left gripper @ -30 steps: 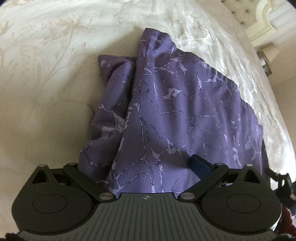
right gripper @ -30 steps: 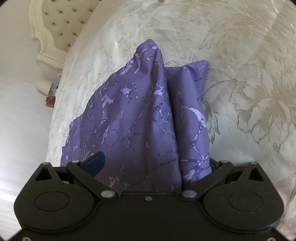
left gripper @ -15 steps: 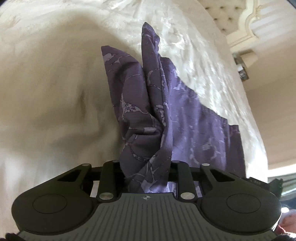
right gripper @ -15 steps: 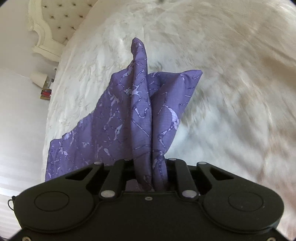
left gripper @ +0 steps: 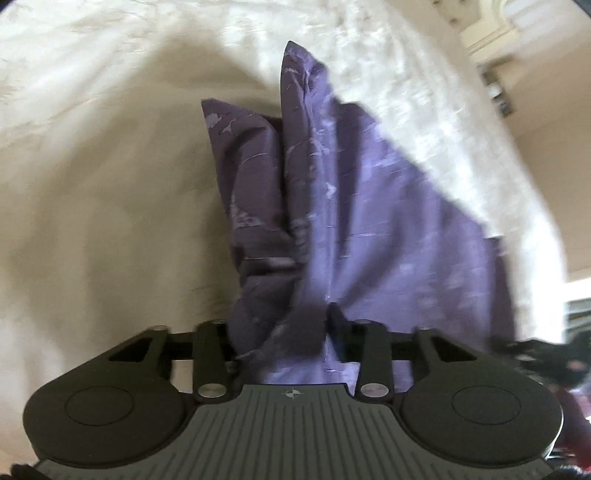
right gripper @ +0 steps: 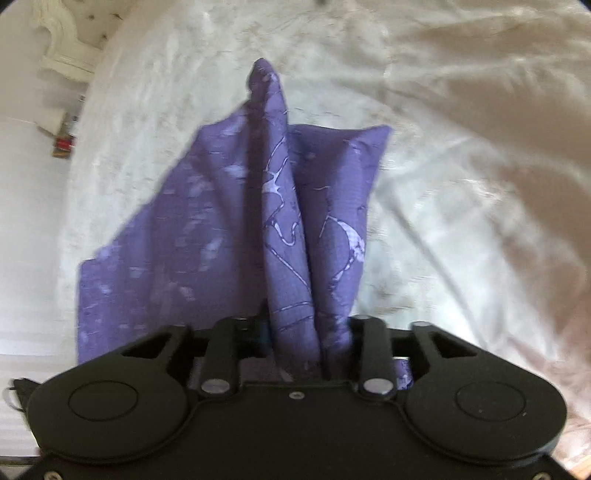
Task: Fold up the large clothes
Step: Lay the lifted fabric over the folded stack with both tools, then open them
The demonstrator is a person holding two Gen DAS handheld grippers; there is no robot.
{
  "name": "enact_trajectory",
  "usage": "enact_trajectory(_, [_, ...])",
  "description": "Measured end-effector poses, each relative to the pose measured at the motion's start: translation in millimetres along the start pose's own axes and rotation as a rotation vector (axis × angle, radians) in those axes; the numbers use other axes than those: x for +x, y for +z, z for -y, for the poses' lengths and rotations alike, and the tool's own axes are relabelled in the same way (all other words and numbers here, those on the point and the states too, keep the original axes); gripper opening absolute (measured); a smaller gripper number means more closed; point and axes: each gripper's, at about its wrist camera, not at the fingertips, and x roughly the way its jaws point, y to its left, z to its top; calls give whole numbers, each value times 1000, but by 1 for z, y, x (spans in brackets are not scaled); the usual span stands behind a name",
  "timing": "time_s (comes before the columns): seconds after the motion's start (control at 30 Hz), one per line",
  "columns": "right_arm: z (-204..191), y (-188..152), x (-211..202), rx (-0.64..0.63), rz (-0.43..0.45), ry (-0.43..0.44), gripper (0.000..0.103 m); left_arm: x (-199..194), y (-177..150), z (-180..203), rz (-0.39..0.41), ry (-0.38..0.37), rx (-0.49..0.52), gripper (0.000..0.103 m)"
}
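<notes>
Cream bedding with a woven floral pattern [left gripper: 110,184] fills both views, rumpled into soft folds on the far side in the right wrist view [right gripper: 480,166]. A tufted white headboard [right gripper: 62,44] shows at the upper left there, with a small red item [right gripper: 63,143] on a stand beside the bed; the left wrist view catches the same headboard's edge [left gripper: 491,33] at upper right. Nothing on the bed blocks the purple patterned garment [left gripper: 369,221], which rises in a gathered ridge from the bedding into each tool [right gripper: 288,221]. The left gripper [left gripper: 291,332] has a bunched fold of the cloth between its fingers, and its jaws are opening. The right gripper [right gripper: 299,339] likewise has a gathered fold between its fingers, with jaws opening; whether the pads press the cloth in either view is hard to say through the blur. A second ago the garment lay flatter and wider under open jaws; half a second ago both sets of jaws pinched narrow pleats, and the cloth now stands drawn up taller. No readable writing appears, only a small compass-like emblem [left gripper: 291,393] on the left tool's ribbed body.
</notes>
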Motion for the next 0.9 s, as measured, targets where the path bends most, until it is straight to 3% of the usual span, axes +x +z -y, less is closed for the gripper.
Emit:
enact_trajectory(0.07, [-3, 0, 0, -23, 39, -68, 63, 6, -1, 1, 24, 38, 15, 55])
enact_trajectory(0.17, [-11, -1, -10, -60, 101, -135, 63, 0, -1, 9, 64, 90, 33, 56])
enact_trajectory(0.27, [-24, -4, -27, -132, 199, -216, 74, -20, -8, 23, 142, 157, 88, 55])
enact_trajectory(0.47, [-62, -18, -47, -384, 337, -261, 77, -47, -24, 57, 238, 286, 266, 56])
enact_trajectory(0.6, [-106, -30, -22, -570, 312, -185, 91, -40, -19, 94, 296, 286, 424, 74])
enact_trajectory(0.77, [-153, -34, 32, -743, 222, -124, 91, -1, -4, 112, 263, 238, 494, 74])
enact_trajectory(0.9, [-164, -25, 71, -744, 165, -158, 91, 39, 16, 106, 170, 276, 446, 75])
